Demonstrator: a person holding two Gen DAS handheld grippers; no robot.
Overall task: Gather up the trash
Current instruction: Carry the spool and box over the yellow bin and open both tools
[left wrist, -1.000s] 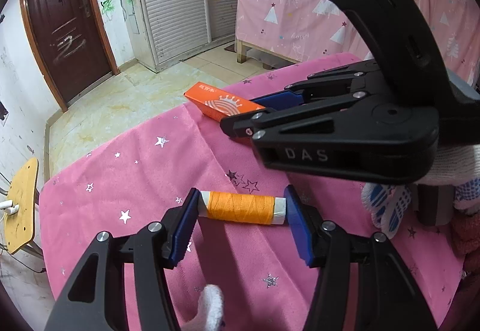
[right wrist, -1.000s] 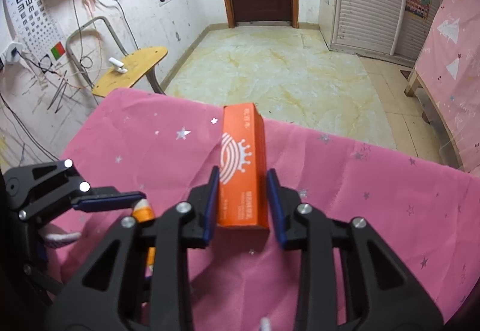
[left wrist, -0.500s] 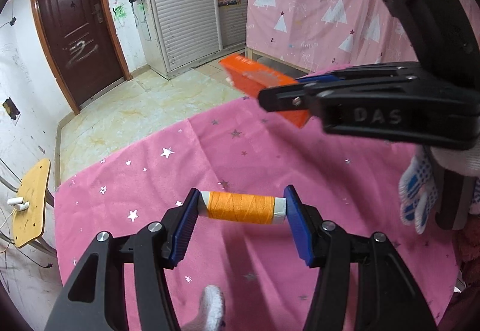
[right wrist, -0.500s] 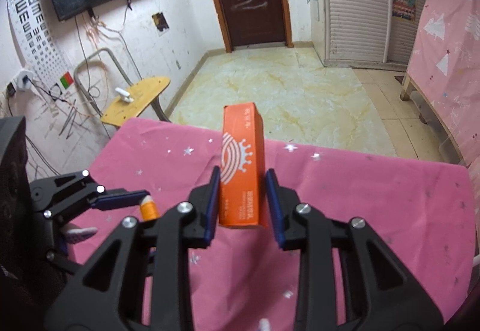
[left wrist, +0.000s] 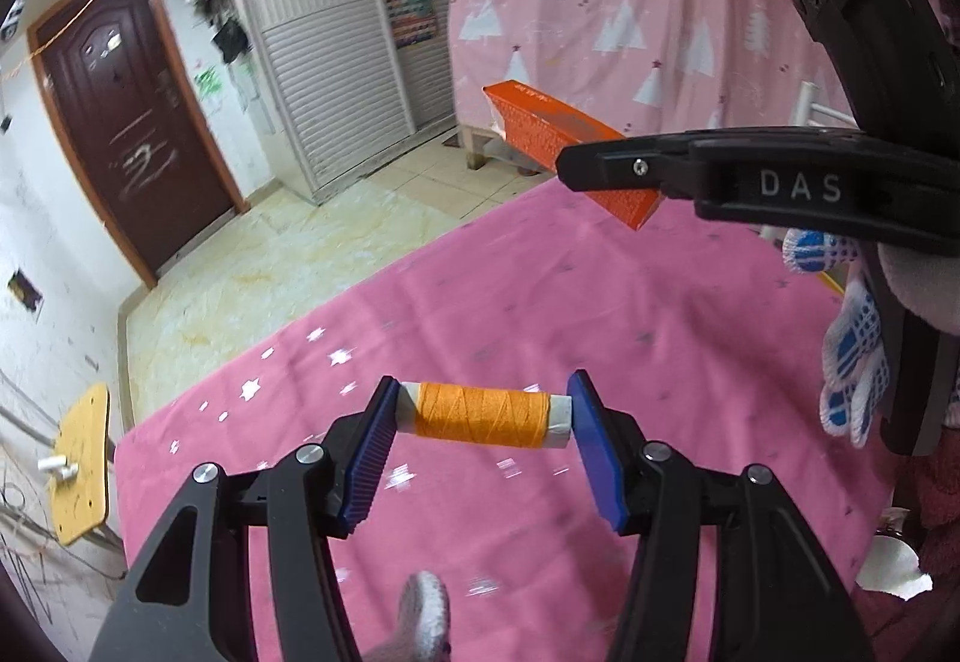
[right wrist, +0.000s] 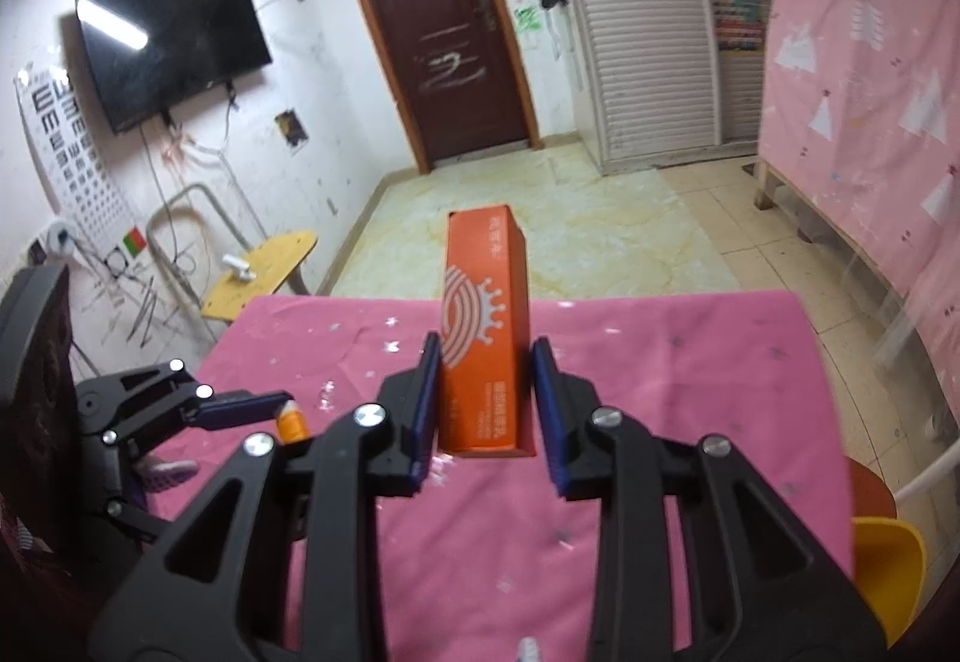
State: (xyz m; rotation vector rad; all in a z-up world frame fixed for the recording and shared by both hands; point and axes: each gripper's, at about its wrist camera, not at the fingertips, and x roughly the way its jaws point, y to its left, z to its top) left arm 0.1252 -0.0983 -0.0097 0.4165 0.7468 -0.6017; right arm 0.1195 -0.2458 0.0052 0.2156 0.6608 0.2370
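Observation:
My left gripper (left wrist: 483, 416) is shut on an orange thread spool (left wrist: 482, 415) held crosswise between its blue pads, above the pink star-print tablecloth (left wrist: 510, 314). My right gripper (right wrist: 485, 362) is shut on a long orange carton (right wrist: 485, 326) and holds it in the air above the cloth. In the left wrist view the carton (left wrist: 540, 128) sticks out of the right gripper high at the upper right. In the right wrist view the left gripper (right wrist: 264, 403) sits low at the left with the spool end (right wrist: 291, 420) showing.
A yellow wooden stool (right wrist: 264, 272) stands on the floor beyond the table's left corner. A yellow chair (right wrist: 888, 572) sits at the table's right side. A pink curtained bed frame (right wrist: 852, 92) lines the right wall. White crumpled paper (left wrist: 894, 566) lies low at right.
Both grippers have risen from the table. The right gripper lifted the orange carton off the cloth and higher. The left gripper kept the spool and rose too.

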